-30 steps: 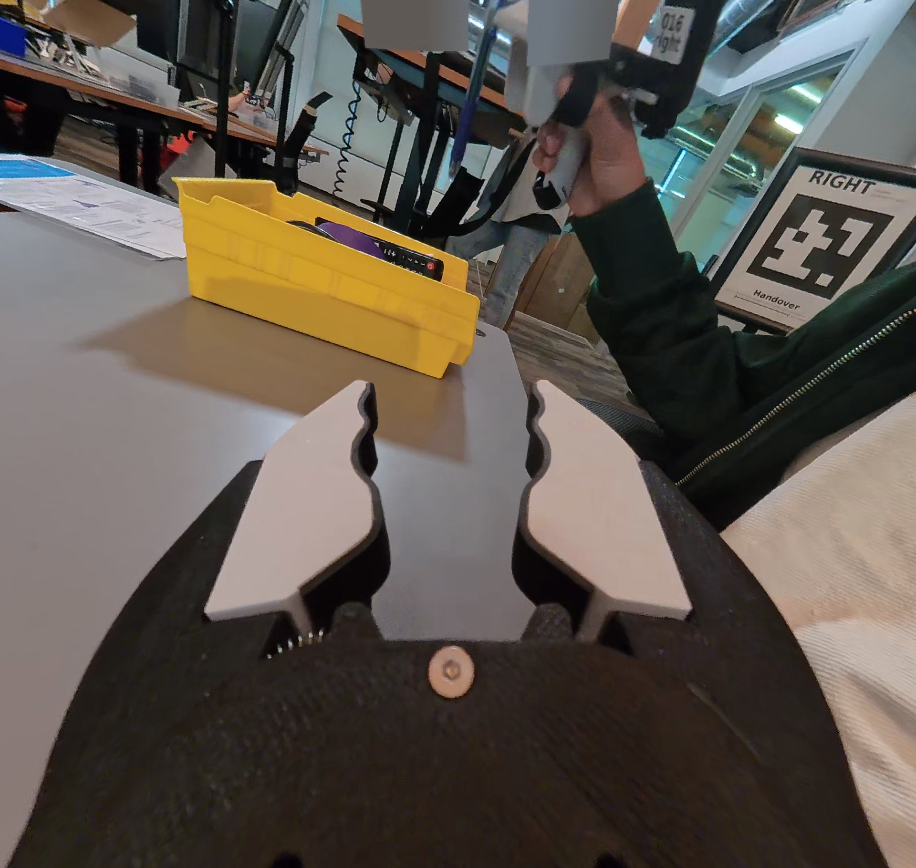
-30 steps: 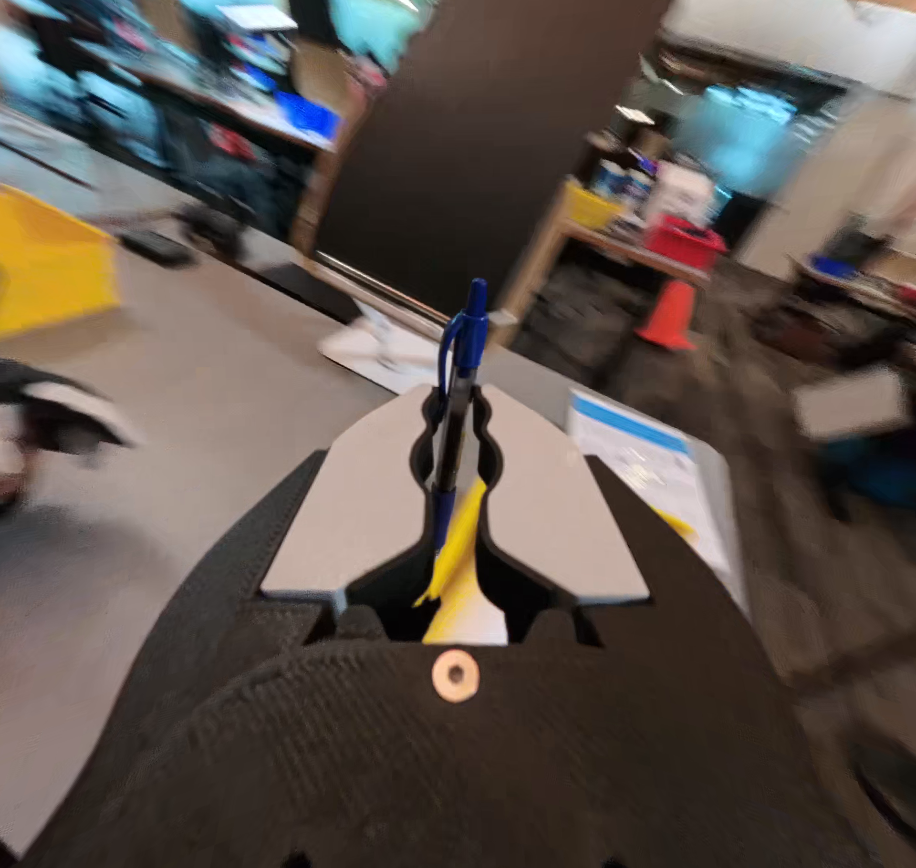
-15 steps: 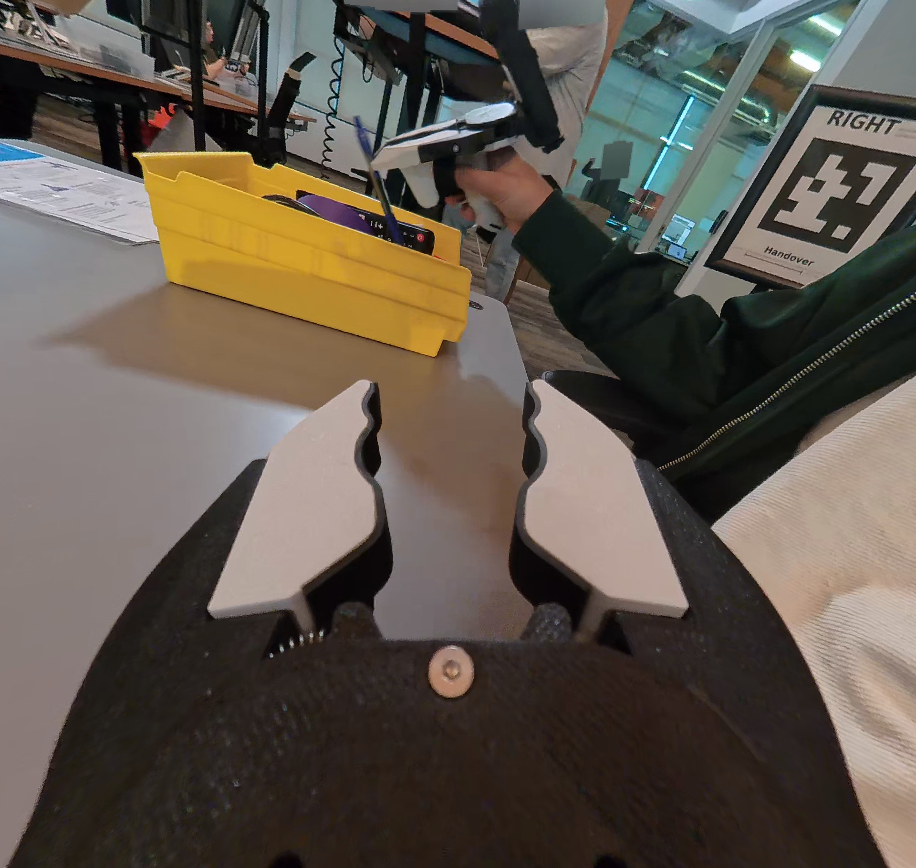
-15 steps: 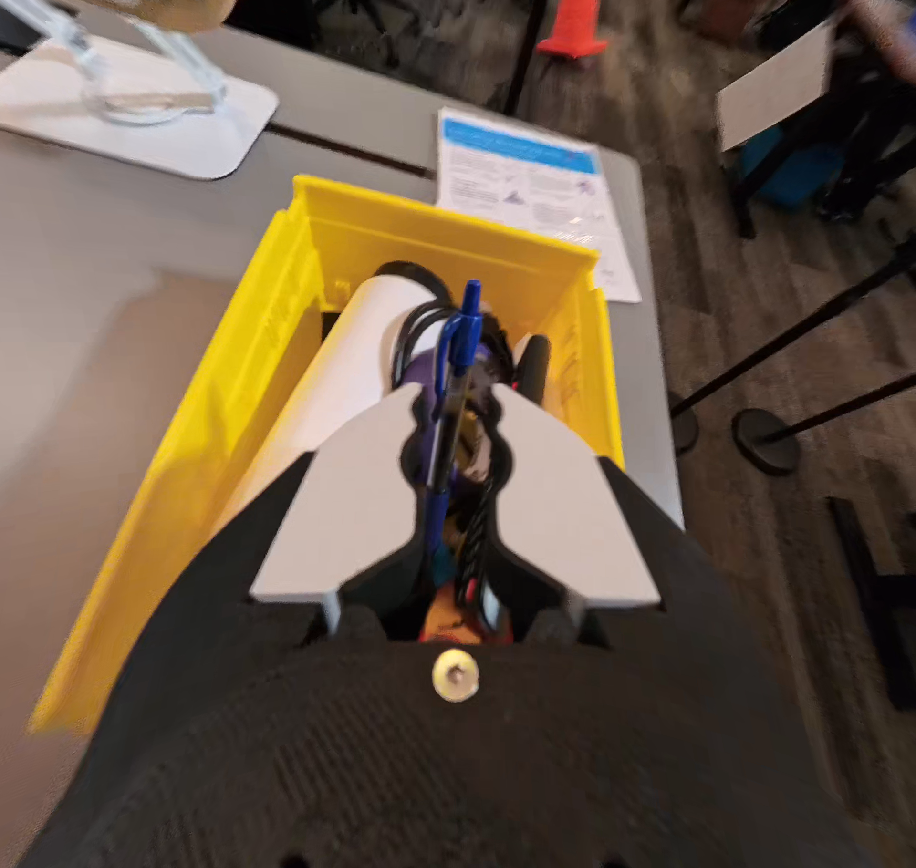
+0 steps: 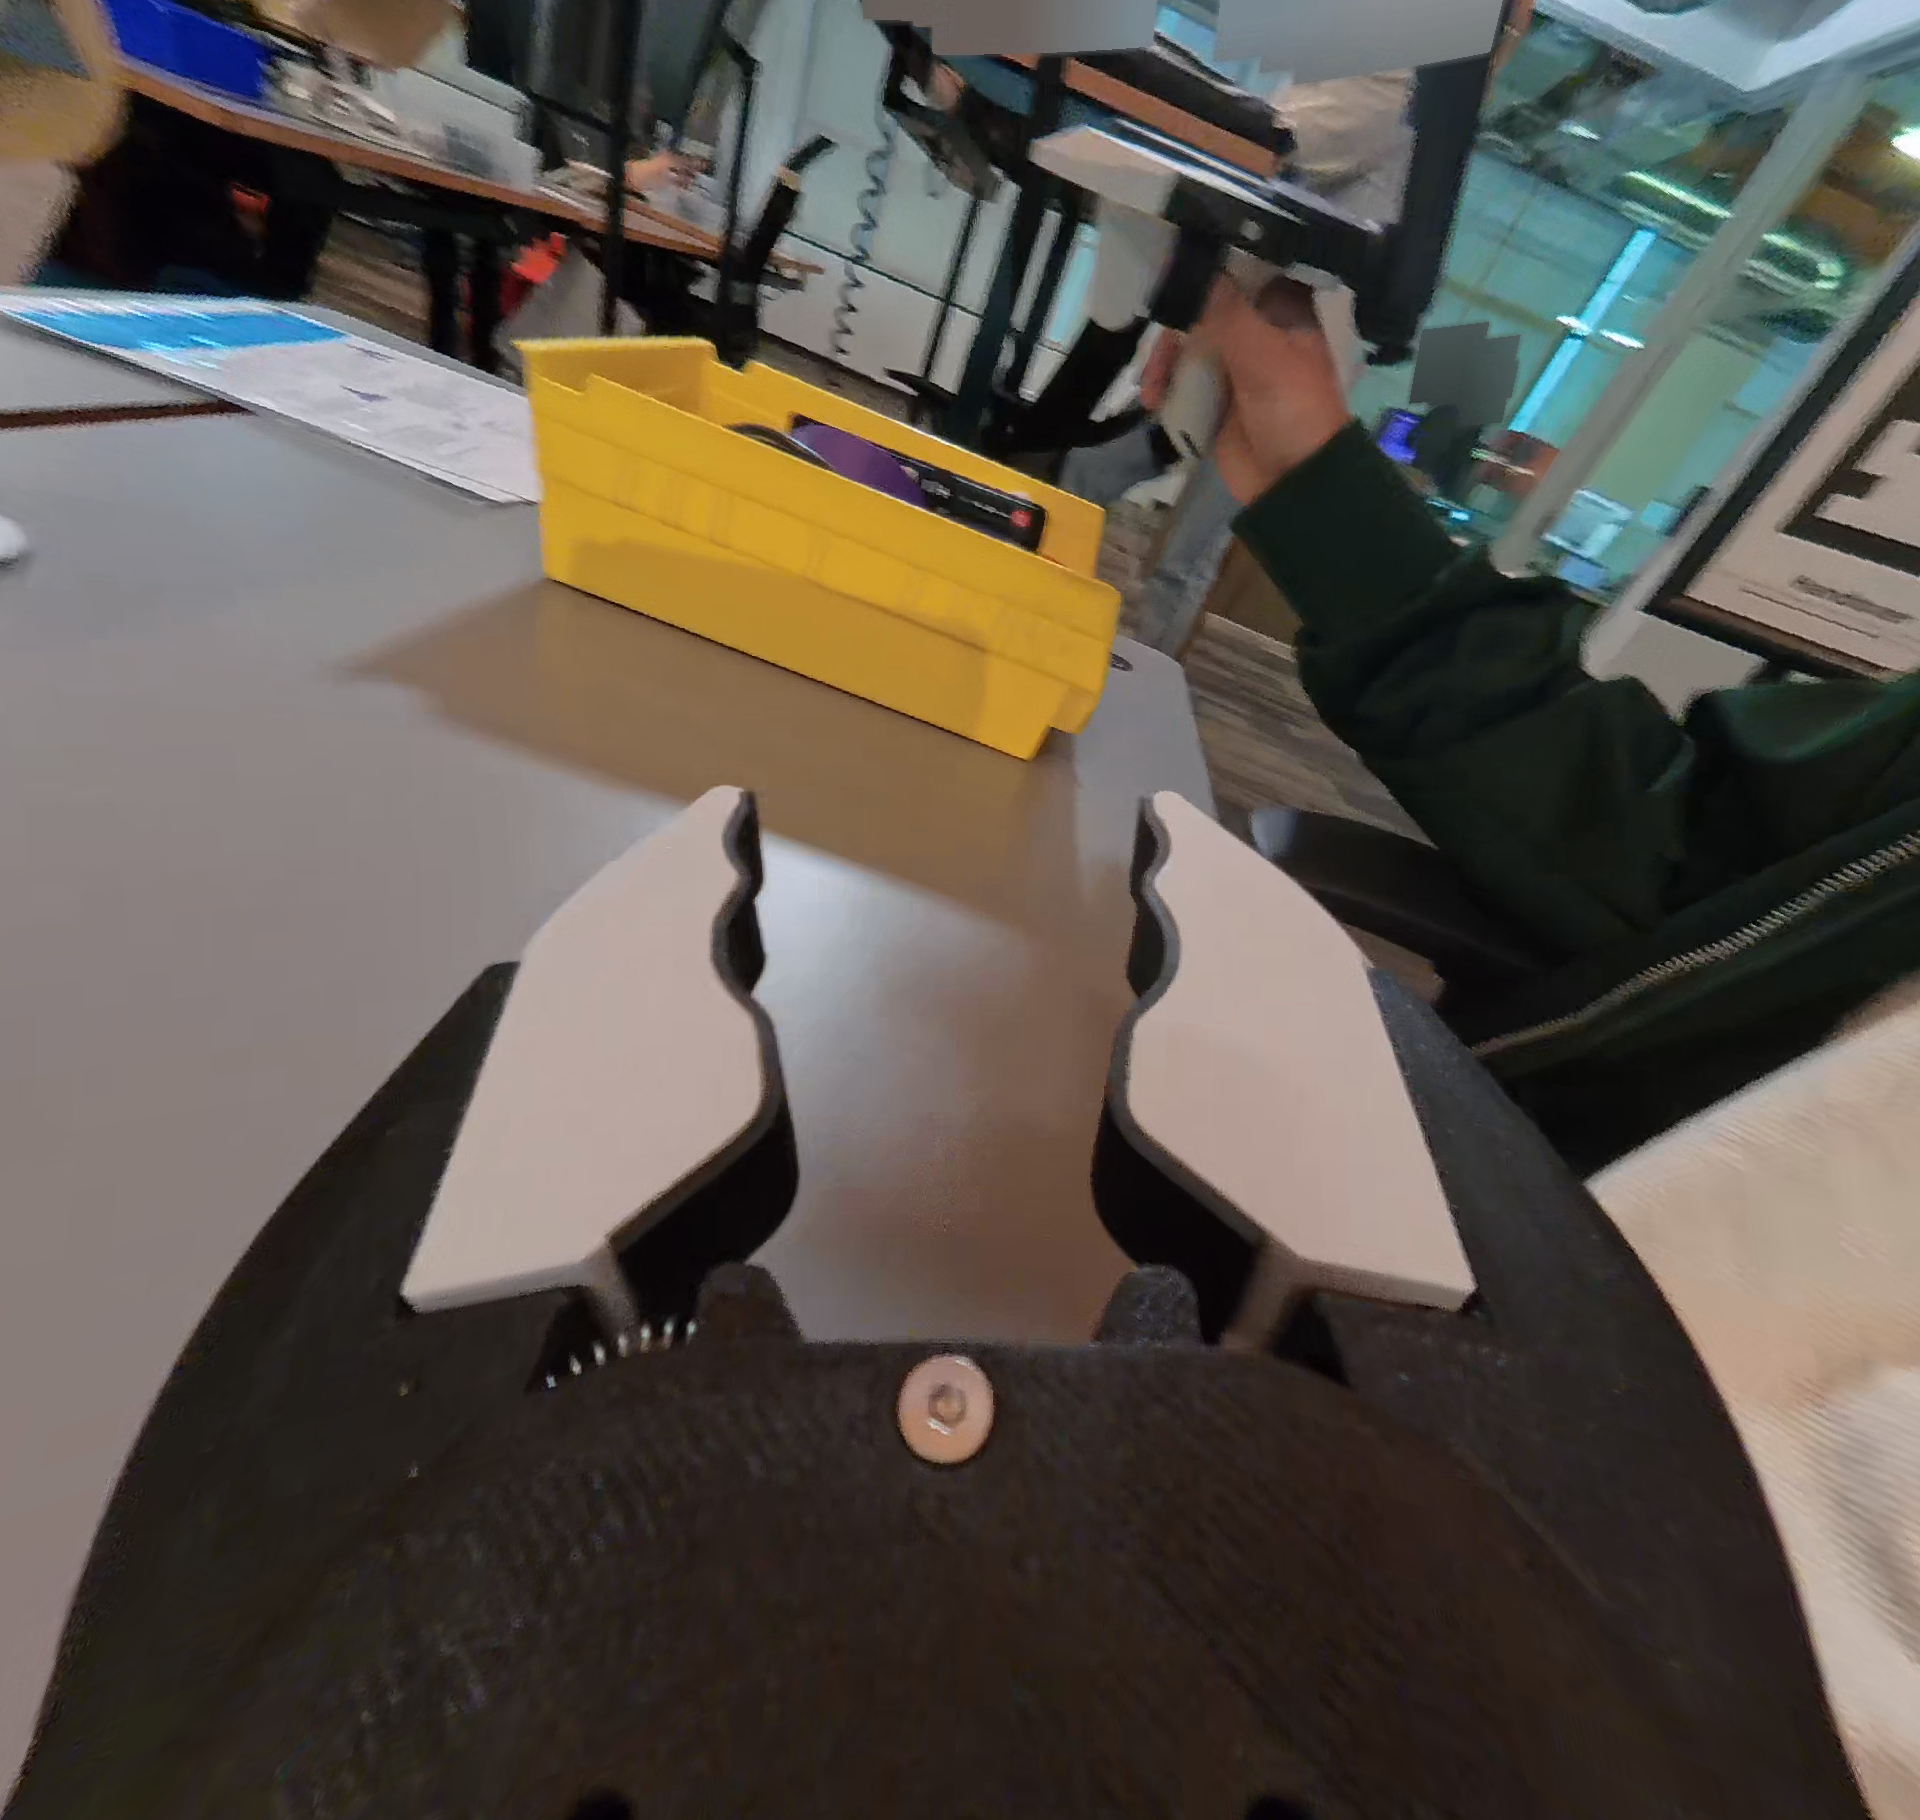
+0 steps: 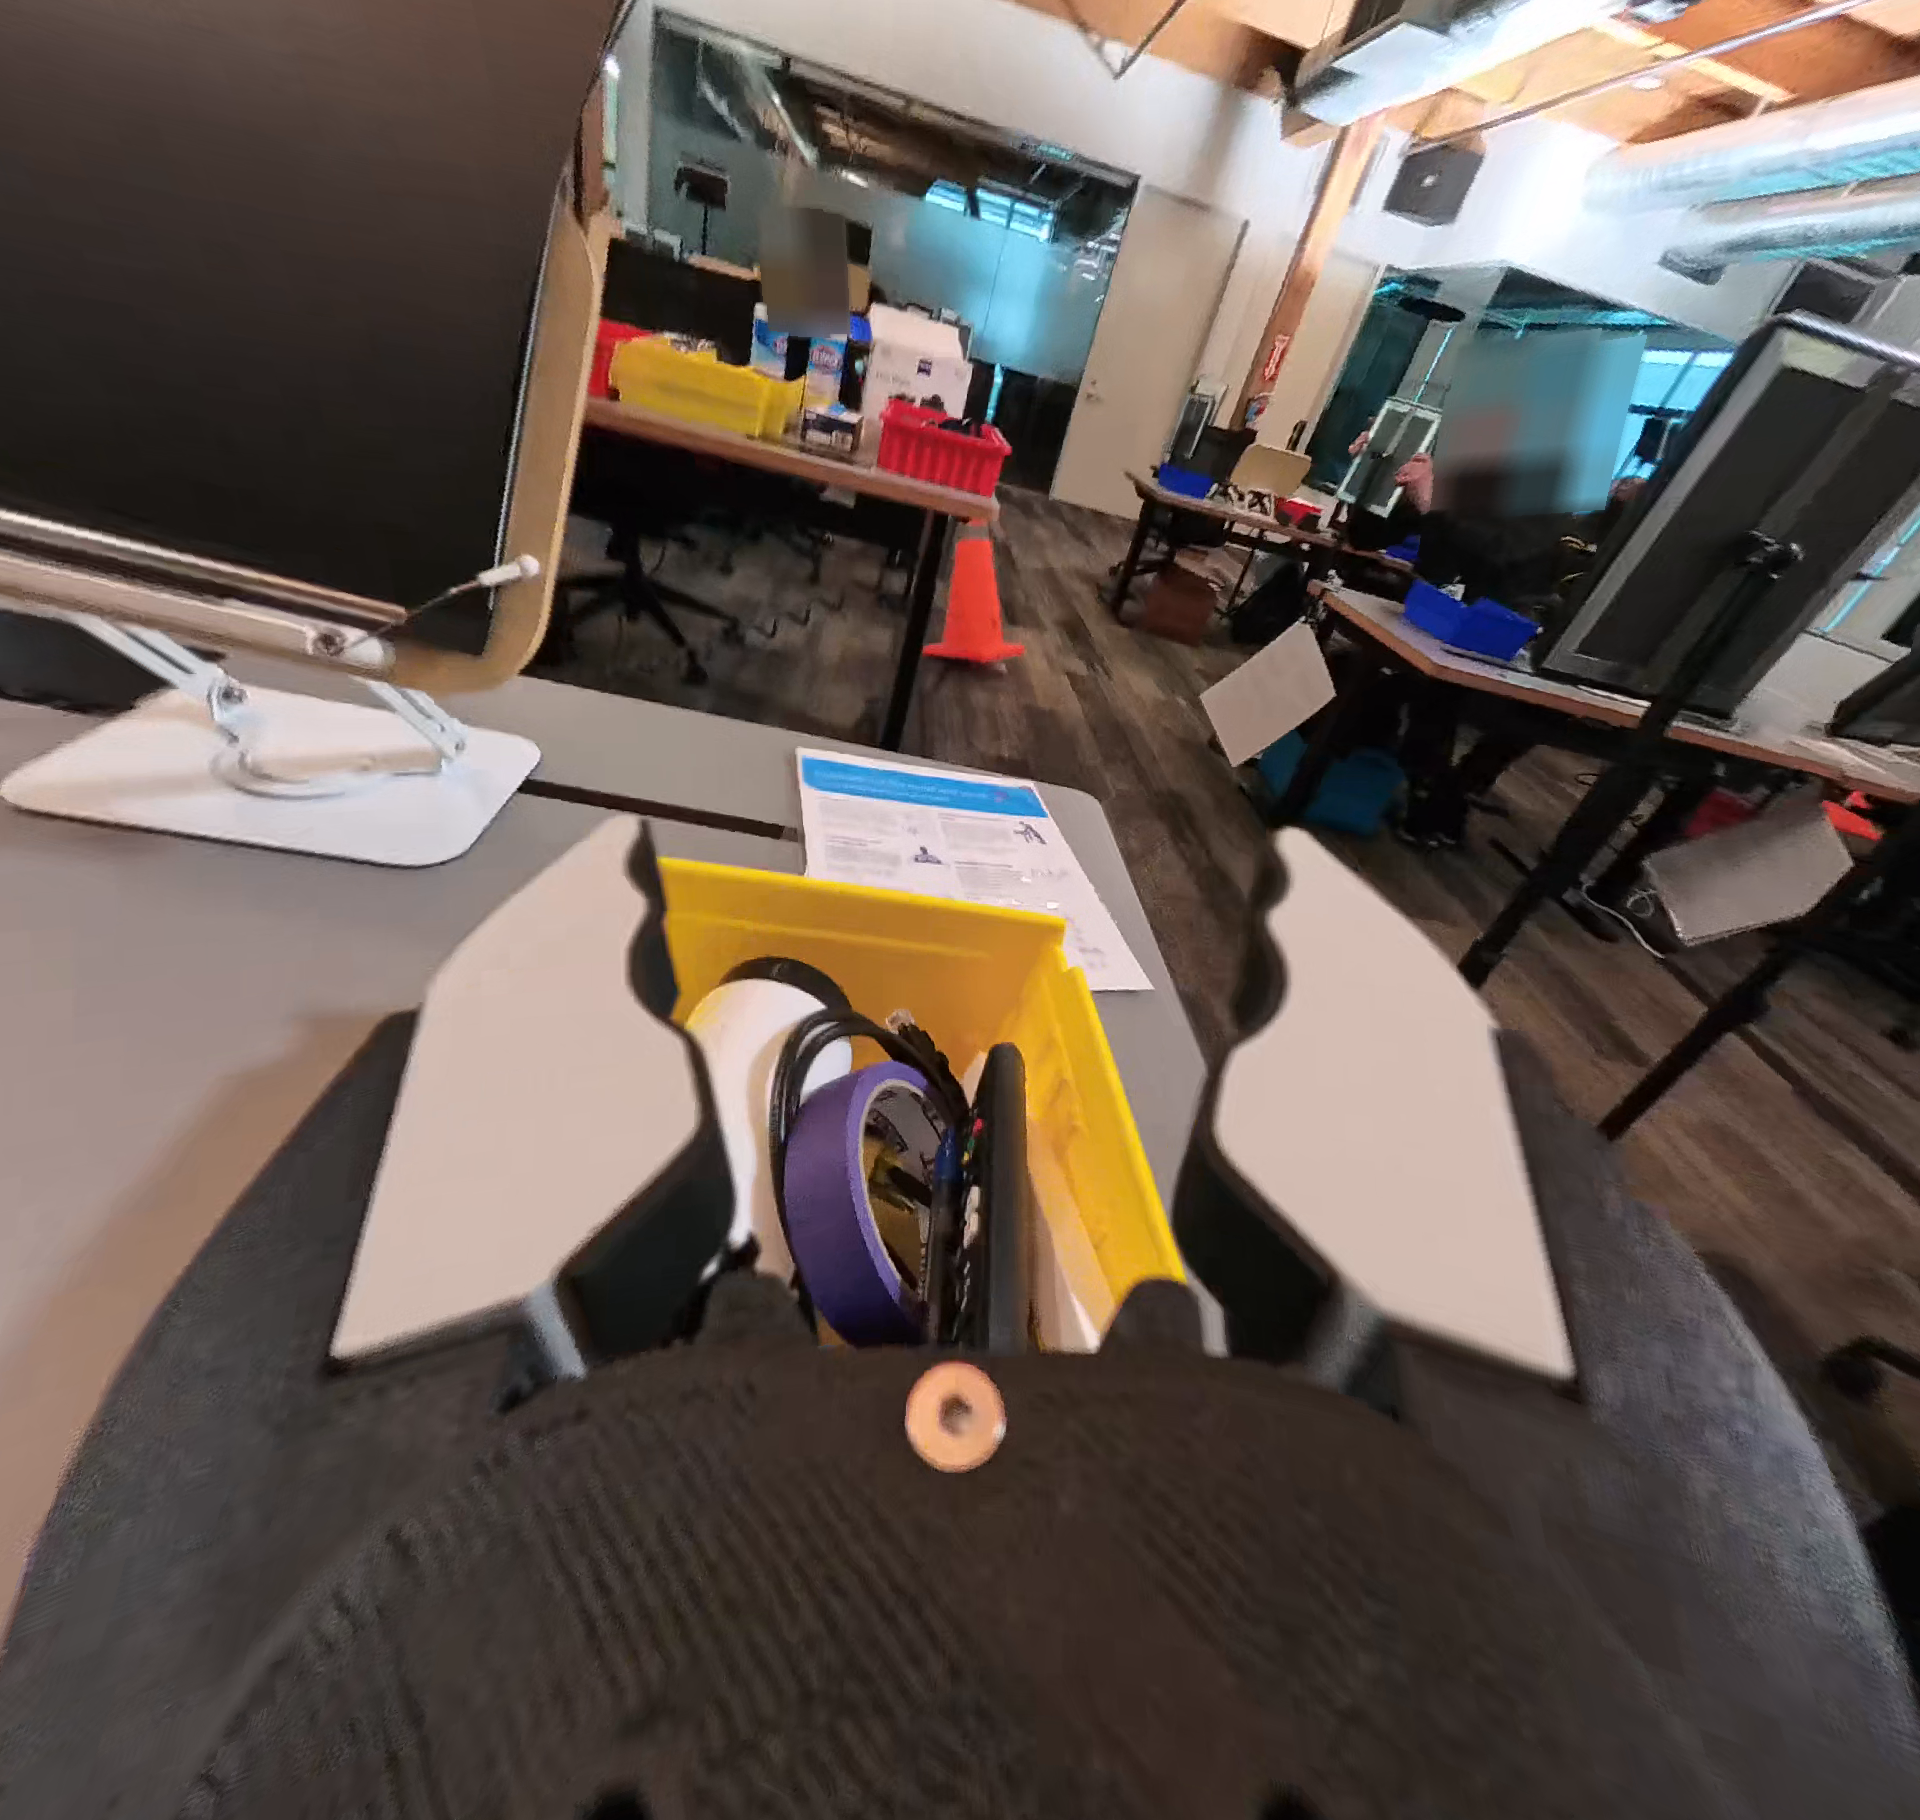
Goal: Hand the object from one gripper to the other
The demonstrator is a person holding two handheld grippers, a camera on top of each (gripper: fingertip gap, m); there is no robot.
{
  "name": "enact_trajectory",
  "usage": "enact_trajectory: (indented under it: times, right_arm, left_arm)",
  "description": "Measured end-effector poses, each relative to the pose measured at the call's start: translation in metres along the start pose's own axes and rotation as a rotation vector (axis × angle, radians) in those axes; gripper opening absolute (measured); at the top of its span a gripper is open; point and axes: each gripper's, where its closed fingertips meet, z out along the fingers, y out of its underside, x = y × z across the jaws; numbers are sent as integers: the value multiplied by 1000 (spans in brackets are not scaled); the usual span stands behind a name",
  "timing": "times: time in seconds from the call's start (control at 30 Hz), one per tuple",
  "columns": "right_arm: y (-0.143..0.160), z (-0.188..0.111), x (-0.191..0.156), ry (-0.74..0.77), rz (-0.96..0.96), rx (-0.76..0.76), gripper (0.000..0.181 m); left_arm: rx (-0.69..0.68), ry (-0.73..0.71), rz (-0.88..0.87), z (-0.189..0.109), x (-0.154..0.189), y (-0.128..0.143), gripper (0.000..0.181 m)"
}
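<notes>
- Left claw [image 5: 945,918]: jaws moderately apart and holding nothing, level above the bare grey desk [image 5: 260,731], aimed past the yellow bin [image 5: 831,617]. It sits well apart from the bin, so any pass between the claws would need a long reach.
- Yellow bin, right wrist view [image 6: 1101,1074]: crowded with a white roll [image 6: 743,1053], a black cable [image 6: 831,1032], a purple tape roll [image 6: 831,1178] and a black remote control [image 6: 1003,1188].
- Task's thing: a blue pen [image 6: 943,1162] appears to lie low in the bin, wedged between the tape roll and the remote; only a sliver shows, so its lie is uncertain.
- Risk: a pick from here could close on the cable or the tape instead, or drag the cable out with the pen; the narrow slot leaves little room for a finger on either side.
- Risk: a pinch near the pen's tip could let it swing or slip in a later transfer.
- Right claw [image 6: 956,939]: jaws wide apart and empty, poised above the bin, looking along its length.
- Right hand [image 5: 1262,368]: raised well over the bin's far end, sleeve in dark green; its claw is pointed toward the bin.
- Printed sheet [image 6: 956,845]: flat on the desk just beyond the bin, clear of the work.
</notes>
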Motion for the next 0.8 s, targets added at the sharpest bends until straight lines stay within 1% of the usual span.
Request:
enact_trajectory:
  times: [0.07, 0.1, 0.13, 0.2, 0.23, 0.27, 0.3, 0.33, 0.37, 0.4, 0.43, 0.5, 0.57, 0.6, 0.67, 0.7, 0.8]
  right_arm:
    - [8, -8, 5, 13, 40, -9, 126]
    - [18, -14, 7, 24, 67, -29, 135]
    - [30, -20, 7, 38, 91, -42, 139]
    - [53, -34, 5, 51, 149, -43, 141]
    - [66, -42, 5, 66, 158, -45, 140]
    - [80, -50, 6, 84, 143, -48, 136]
    - [92, -57, 9, 99, 104, -54, 127]
    - [102, -62, 14, 115, 65, -72, 116]
    - [106, -65, 21, 131, 51, -103, 104]
    - [108, -69, 29, 140, 65, -118, 91]
    - [108, -72, 34, 144, 93, -112, 81]
    - [113, -79, 41, 142, 152, -100, 64]
    - [124, -82, 52, 166, 198, -137, 61]
    - [127, -83, 58, 183, 204, -147, 62]
    - [135, -83, 71, 244, 203, -158, 77]
    - [139, -82, 76, 258, 210, -169, 81]
    - [145, -80, 83, 277, 231, -175, 82]
  left_arm:
    - [22, -80, 93, -6, -4, -10, 73]
    - [16, -138, 185, -9, -7, -15, 75]
    - [1, -201, 289, -12, -9, -18, 79]
    - [-13, -327, 469, -19, -17, -25, 98]
    - [-22, -381, 520, -21, -24, -26, 107]
    - [-37, -426, 534, -24, -32, -25, 120]
    - [-56, -458, 517, -25, -40, -21, 129]
    - [-77, -470, 482, -27, -47, -17, 130]
    - [-91, -491, 450, -30, -55, -12, 127]
    - [-99, -513, 430, -34, -62, -9, 116]
    - [-118, -502, 411, -36, -65, -3, 99]
    - [-133, -532, 370, -43, -76, 2, 99]
    - [-118, -564, 351, -50, -81, -1, 98]
    - [-104, -597, 347, -55, -83, -5, 98]
    - [-65, -661, 353, -67, -84, -15, 96]
    - [-48, -689, 357, -73, -84, -18, 95]
    - [-34, -754, 344, -92, -83, -20, 94]
